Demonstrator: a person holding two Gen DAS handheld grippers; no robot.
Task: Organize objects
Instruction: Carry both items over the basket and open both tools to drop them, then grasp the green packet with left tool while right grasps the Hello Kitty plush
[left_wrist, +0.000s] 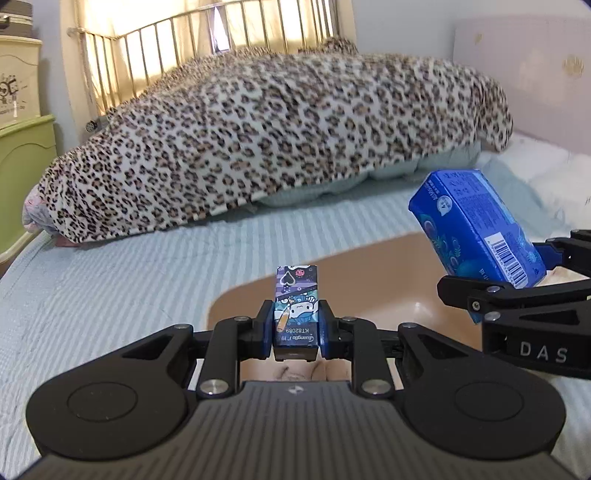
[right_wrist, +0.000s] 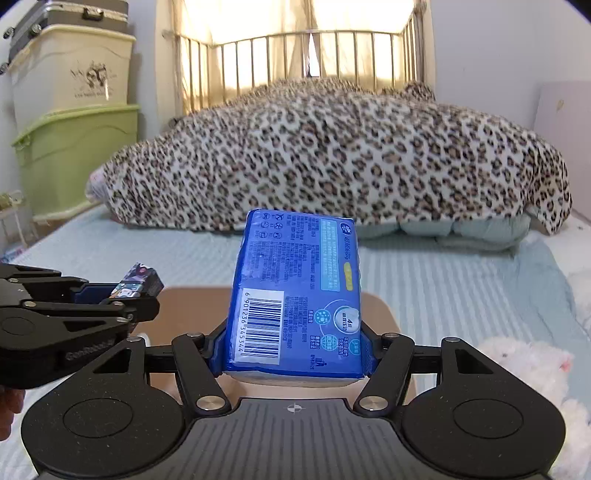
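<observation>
At lower centre of its own view, the left gripper (left_wrist: 296, 330) pinched a small cartoon-printed box (left_wrist: 296, 308) above a tan tray (left_wrist: 369, 284). The right gripper (right_wrist: 293, 347) clamped a blue tissue pack (right_wrist: 295, 295), which stood at the left view's right edge.

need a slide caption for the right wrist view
Right tool grips a blue tissue pack above a tan tray on the bed; left tool alongside holds a small cartoon box.
</observation>
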